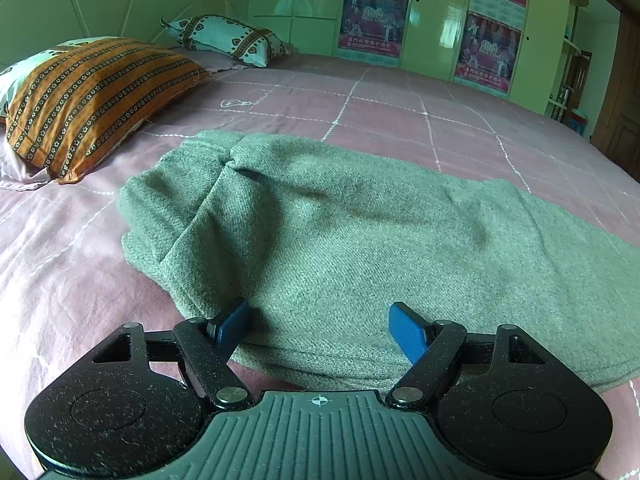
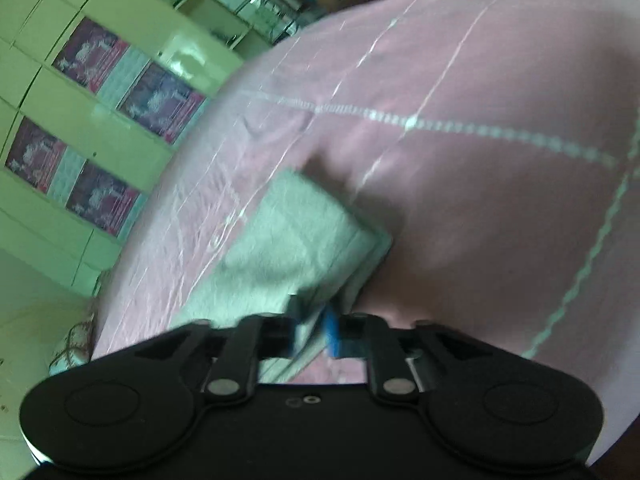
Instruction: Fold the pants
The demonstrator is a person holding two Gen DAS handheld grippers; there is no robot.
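Grey-green woven pants [image 1: 320,224] lie spread on the pink checked bed [image 1: 72,248], waist end bunched toward the orange striped pillow [image 1: 92,100] at far left, a second pale patterned pillow [image 1: 228,38] behind it near the headboard. Long axis runs left to right across the left wrist view, leg end trailing off toward the right edge of frame. Left hand-held gripper [image 1: 320,330] sits at the near hem, jaws spread wide, blue pads [image 1: 408,334] resting on or just above the cloth, nothing gripped. Pants lie straight ahead of it and to both sides. Moving right: right hand-held gripper [image 2: 316,334] has jaws pinched narrow on a fold of the same fabric [image 2: 296,240], cloth rising between the pads, so it looks like the leg end is held. Judgement: right side carries the leg end, fold likely goes toward the waist at left; left is nearer the waist. Right view is motion-blurred, exact bite depth unclear, layer count hard to tell. Green wardrobe [image 1: 436,20] with posters behind the bed.
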